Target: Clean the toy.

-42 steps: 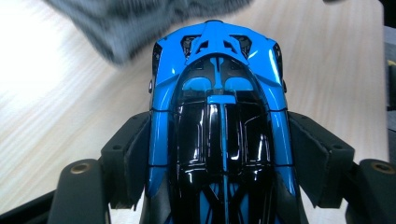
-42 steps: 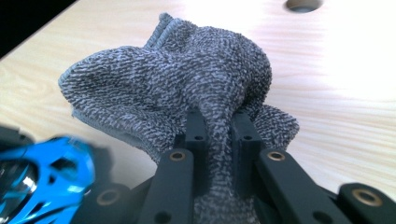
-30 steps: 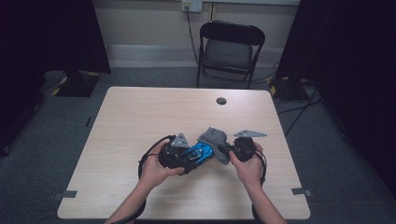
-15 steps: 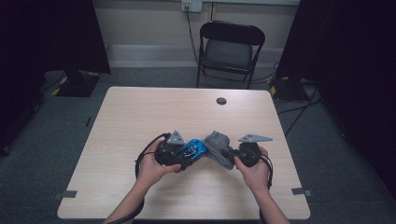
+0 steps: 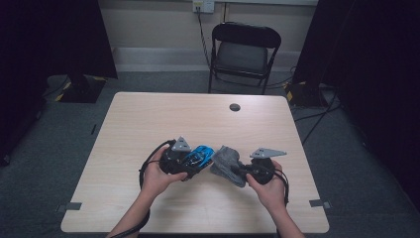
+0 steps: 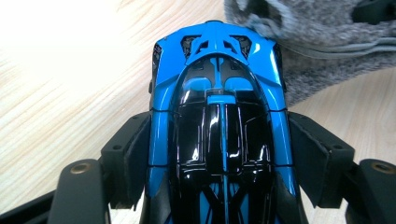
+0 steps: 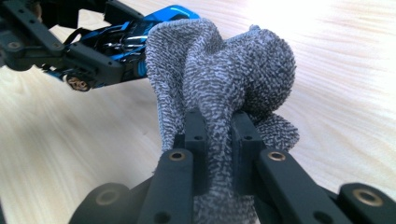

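Glossy blue-and-black toy car, hard plastic, light & slick: best held across its flanks, as left gripper does now, jaws wide, clamped on both sides. Soft grey knitted cloth touches car's nose; right gripper pinches it tight, nearly closed. Both low over light wooden table, near front edge.

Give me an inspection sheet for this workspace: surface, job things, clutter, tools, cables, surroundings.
Surface: pale wood table, mostly bare.
Job's things: blue toy car and grey cloth, touching at the car's far end.
Clutter: small dark round thing near the table's far edge.
Tools: left tool clamps the car's sides; right tool pinches the cloth.
Cables: black cable loops by the left hand.
Surroundings: folding chair, wall outlet, dark curtains.
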Demonstrator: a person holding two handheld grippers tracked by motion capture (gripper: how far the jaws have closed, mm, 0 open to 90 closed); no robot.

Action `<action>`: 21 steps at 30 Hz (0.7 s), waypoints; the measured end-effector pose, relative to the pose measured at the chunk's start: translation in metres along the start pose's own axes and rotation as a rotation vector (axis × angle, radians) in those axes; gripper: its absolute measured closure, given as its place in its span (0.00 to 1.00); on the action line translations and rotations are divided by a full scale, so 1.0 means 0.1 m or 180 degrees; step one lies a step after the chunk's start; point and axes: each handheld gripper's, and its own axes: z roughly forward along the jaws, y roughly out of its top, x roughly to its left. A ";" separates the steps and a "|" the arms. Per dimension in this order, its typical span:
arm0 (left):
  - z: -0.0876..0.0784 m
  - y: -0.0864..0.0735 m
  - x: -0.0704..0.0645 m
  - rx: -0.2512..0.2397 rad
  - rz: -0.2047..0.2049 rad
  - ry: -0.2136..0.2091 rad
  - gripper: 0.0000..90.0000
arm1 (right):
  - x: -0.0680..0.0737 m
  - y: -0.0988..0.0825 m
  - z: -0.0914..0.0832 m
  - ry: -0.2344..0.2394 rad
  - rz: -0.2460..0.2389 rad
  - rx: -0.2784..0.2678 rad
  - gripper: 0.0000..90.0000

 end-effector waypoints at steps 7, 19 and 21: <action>-0.02 -0.01 0.03 -0.0007 -0.0047 0.0006 0.32 | -0.02 -0.06 -0.05 0.0015 0.0000 0.0023 0.89; -0.03 0.01 0.02 -0.0026 -0.0044 -0.0001 0.32 | -0.18 -0.07 -0.25 -0.0082 0.0073 -0.0007 0.89; -0.04 0.01 0.02 -0.0038 -0.0040 -0.0006 0.32 | -0.24 -0.07 -0.28 -0.0110 0.0138 -0.0045 0.89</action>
